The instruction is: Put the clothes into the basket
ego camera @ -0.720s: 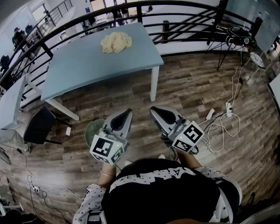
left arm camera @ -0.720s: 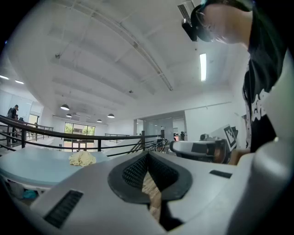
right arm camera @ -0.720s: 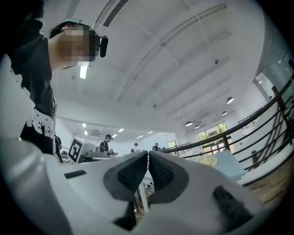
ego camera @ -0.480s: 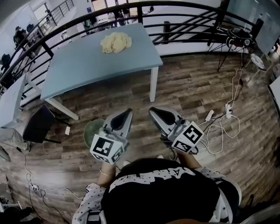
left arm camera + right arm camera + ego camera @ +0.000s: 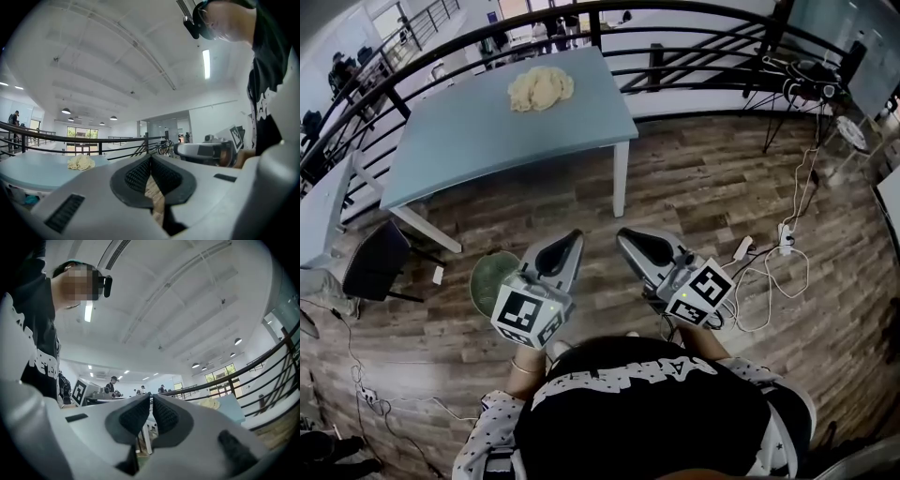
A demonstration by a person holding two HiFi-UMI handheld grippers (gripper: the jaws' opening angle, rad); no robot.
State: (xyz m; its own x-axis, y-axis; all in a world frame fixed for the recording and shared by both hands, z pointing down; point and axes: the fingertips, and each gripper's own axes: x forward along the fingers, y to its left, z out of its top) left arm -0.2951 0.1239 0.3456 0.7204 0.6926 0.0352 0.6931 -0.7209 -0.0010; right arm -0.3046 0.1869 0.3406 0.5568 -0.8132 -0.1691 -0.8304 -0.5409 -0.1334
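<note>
crumpled pale-yellow cloth (image 5: 540, 88) way over on far side of light-blue rectangular table (image 5: 469, 155), round green basket (image 5: 487, 277) on wooden floor (image 5: 703, 197) near left, left hand-held gripper (image 5: 570, 242) and right hand-held gripper (image 5: 628, 240) both pressed together, nothing pinched, well apart from cloth

My left gripper (image 5: 571, 241) and right gripper (image 5: 622, 237) have smooth, matt grey plastic shells. Their pads (image 5: 135, 176) are black, finely ribbed and look rubbery. The clothes (image 5: 540, 89), near the table's far edge, are soft, crumpled cream cloth. The table (image 5: 487, 141) top is smooth, matt pale blue. The floor (image 5: 712, 187) is grained wood planks, and the railing (image 5: 773, 28) looks like black metal.
</note>
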